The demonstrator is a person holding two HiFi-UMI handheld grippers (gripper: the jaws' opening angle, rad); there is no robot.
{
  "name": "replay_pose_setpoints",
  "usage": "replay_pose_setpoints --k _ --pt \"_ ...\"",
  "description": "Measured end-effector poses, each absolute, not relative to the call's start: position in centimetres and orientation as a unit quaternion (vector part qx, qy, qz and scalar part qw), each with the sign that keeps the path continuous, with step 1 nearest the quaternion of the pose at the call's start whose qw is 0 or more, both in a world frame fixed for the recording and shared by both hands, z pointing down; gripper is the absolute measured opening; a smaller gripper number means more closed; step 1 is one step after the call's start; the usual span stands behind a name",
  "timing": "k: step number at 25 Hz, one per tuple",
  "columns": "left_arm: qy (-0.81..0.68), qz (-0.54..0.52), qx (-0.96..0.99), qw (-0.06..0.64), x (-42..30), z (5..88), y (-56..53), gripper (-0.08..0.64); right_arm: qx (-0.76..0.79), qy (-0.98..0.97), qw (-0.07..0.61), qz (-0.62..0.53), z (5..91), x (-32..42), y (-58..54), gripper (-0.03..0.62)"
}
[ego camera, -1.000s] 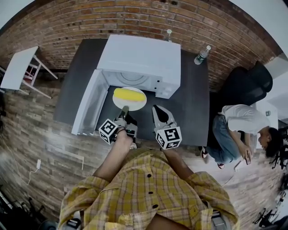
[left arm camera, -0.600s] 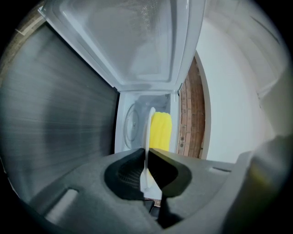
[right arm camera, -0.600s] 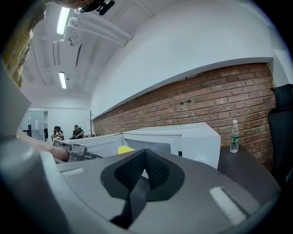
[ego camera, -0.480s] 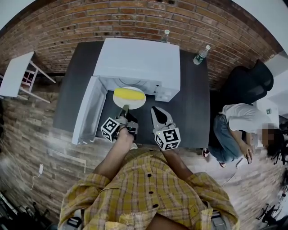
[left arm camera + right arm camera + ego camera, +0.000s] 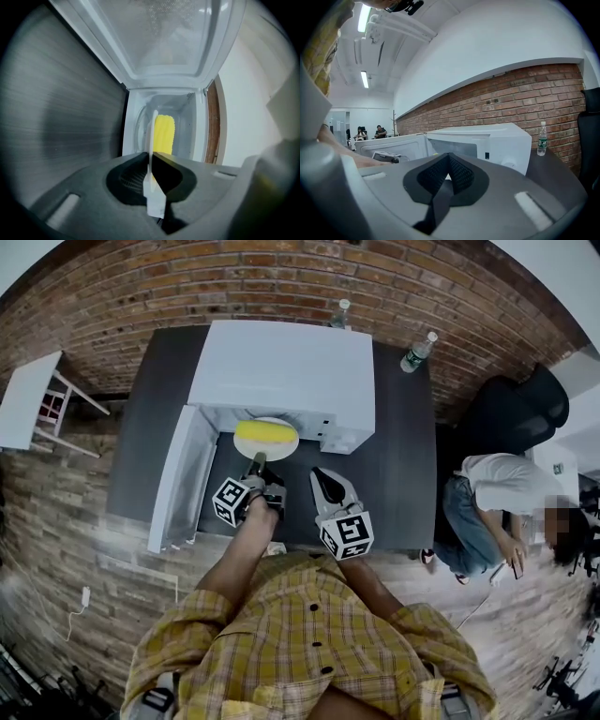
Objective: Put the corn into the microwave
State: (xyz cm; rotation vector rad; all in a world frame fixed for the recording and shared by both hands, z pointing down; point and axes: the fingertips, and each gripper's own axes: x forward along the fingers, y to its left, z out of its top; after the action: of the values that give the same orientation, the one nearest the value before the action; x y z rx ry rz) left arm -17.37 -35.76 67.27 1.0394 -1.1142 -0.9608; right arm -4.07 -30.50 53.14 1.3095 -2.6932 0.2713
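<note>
A yellow corn cob [image 5: 265, 433] lies on a white plate [image 5: 283, 450] at the mouth of the white microwave [image 5: 281, 367], whose door [image 5: 175, 478] hangs open to the left. My left gripper [image 5: 258, 463] is shut on the plate's near rim. In the left gripper view the plate [image 5: 153, 136] shows edge-on between the jaws of the left gripper [image 5: 151, 161], with the corn [image 5: 164, 133] beyond it inside the cavity. My right gripper [image 5: 322, 481] hovers shut with nothing in it over the dark table, right of the plate. From the right gripper [image 5: 448, 174] view, the microwave [image 5: 497, 140] stands ahead.
The microwave stands on a dark table [image 5: 403, 456] against a brick wall. Two water bottles [image 5: 418, 352] stand at the table's back, one of them [image 5: 542, 138] right of the microwave. A person crouches on the floor to the right [image 5: 492, 498]. A white side table [image 5: 28, 399] is at the left.
My left gripper has carried the plate with the corn forward, from in front of the microwave to its opening. The right gripper shifted slightly with it.
</note>
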Motion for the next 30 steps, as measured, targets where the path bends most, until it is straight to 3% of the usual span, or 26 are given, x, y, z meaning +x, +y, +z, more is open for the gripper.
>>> replay_pose_setpoints --k 30 --pt "-0.516 -0.385 0.444 0.623 -19.3 71.5 -42.1 0.031 0.455 -0.881 0.093 0.096 54.5 -3.7 -30.7 0.003"
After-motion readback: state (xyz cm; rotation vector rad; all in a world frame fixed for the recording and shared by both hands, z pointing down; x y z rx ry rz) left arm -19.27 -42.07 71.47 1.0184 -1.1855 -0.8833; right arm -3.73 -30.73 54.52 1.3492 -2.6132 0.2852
